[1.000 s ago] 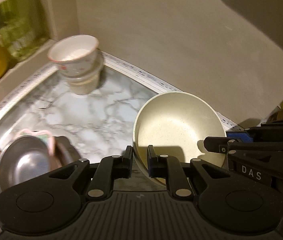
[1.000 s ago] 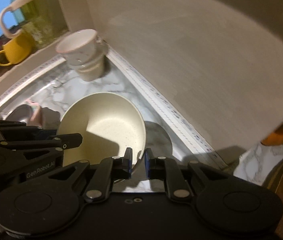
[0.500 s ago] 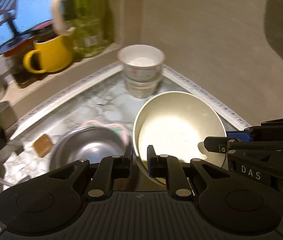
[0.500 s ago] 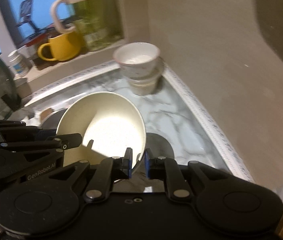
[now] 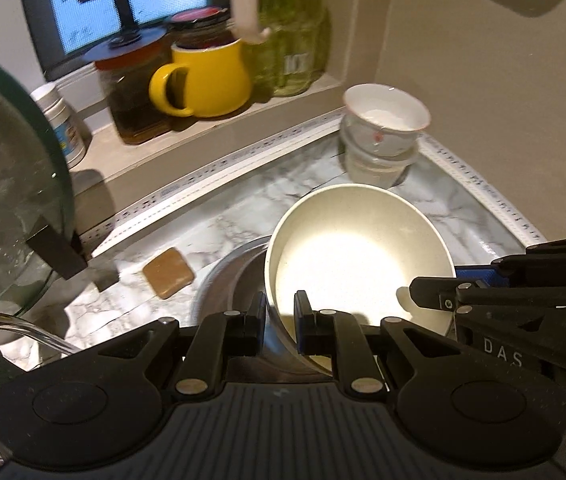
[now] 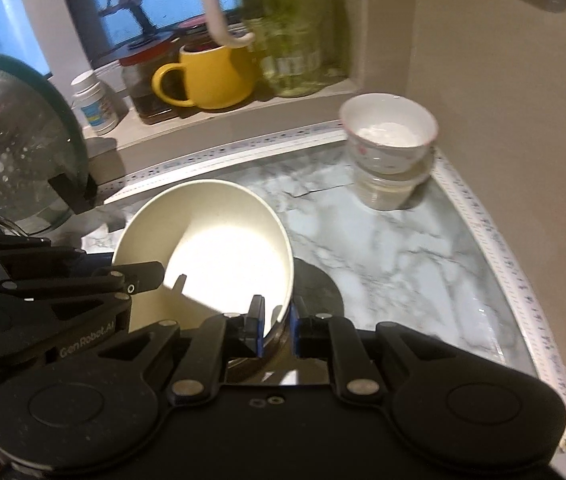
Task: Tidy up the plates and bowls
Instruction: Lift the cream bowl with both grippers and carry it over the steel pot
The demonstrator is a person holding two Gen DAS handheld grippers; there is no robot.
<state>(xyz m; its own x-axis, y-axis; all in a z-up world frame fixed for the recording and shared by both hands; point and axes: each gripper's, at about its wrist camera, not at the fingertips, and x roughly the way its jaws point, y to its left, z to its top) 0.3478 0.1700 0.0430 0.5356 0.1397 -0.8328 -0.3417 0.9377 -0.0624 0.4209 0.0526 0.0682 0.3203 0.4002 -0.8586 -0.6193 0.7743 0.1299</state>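
left wrist view: the left gripper [image 5: 279, 320] pinches the near-left rim of the cream bowl [image 5: 359, 264], one finger inside the wall and one outside. the right gripper [image 5: 431, 300] enters from the right edge and reaches the opposite rim. right wrist view: the right gripper [image 6: 275, 328] is pinched on the bowl [image 6: 211, 256] at its right rim, with the left gripper [image 6: 143, 280] on the far-left rim. the bowl is carried clear of the desk [image 6: 403, 248], tilted with its mouth toward the cameras. a steel bowl [image 5: 227, 280] lies directly under and just left of it. the stacked bowls [image 5: 383, 136] stand in the back corner, beyond and to the right, apart from the load. judgement: the steel bowl is the nearer nesting target, and the left hand is on that side. a bowl has no long axis; only its tilt needs levelling before lowering.
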